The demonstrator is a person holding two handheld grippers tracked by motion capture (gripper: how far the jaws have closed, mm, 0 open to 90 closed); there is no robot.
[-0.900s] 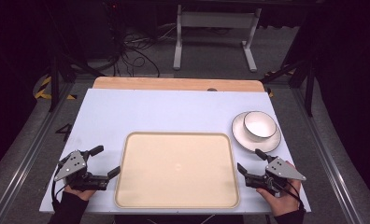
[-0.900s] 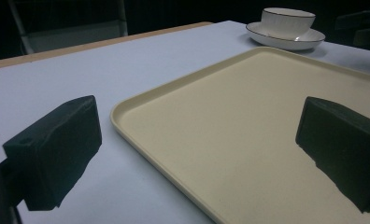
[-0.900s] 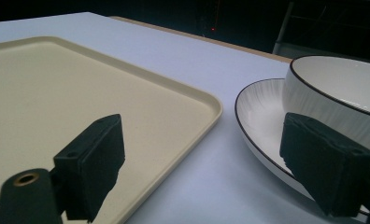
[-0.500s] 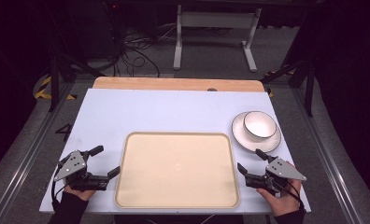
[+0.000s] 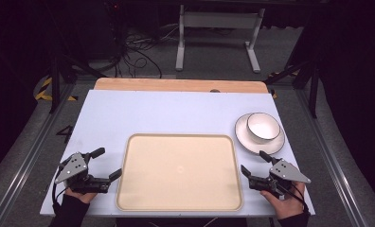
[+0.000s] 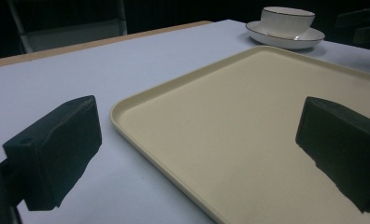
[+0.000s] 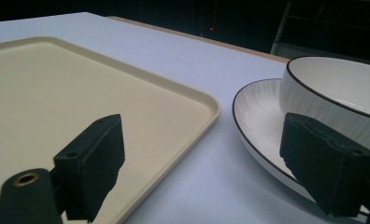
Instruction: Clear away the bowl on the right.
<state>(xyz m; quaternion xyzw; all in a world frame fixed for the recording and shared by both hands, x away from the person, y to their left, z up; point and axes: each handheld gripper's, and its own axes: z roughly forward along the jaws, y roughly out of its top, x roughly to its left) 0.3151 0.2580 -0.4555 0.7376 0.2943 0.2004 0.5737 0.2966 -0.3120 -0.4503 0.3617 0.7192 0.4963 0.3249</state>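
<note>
L tongs point(image 5: 107, 164): jaws spread wide, nothing between them. Held by L hand point(image 5: 76, 193) at the near L corner of the tray point(image 5: 180, 142), low over the counter point(image 5: 143, 111). One jaw tip sits just off the tray's L rim, the other further out to the L. In the L gripper view the L tongs point(image 6: 197, 154) straddle the tray's point(image 6: 248, 135) near corner: one jaw over bare counter point(image 6: 80, 65), the other over the tray floor. Can't tell if either jaw touches anything.

R tongs point(image 5: 254, 163): also spread wide, empty. Held by R hand point(image 5: 285, 204) at the near R corner of the tray. One jaw tip just beside the tray's R rim, the other pointing up toward the saucer point(image 5: 245, 135), close to its near edge but apart from it in the high view. In the R gripper view the R tongs point(image 7: 202, 163) frame the gap between the tray point(image 7: 80, 88) and saucer point(image 7: 258, 112); the R-hand jaw overlaps the saucer and bowl point(image 7: 332, 93) in the picture, contact not clear.

Tray: cream, rectangular, rounded corners, raised rim, nothing on it. Lies flat, centred on the near half of the counter.

Bowl point(image 5: 263, 127): white w/ dark rim, upright, sits on the saucer, off the tray's far R corner, near the counter's R edge. Seen from the L gripper view, the bowl point(image 6: 287, 18) and saucer point(image 6: 286, 39) are beyond the tray's far side.

Counter: pale blue-white top, wooden strip point(image 5: 176, 85) along the far edge beyond the tray.
</note>
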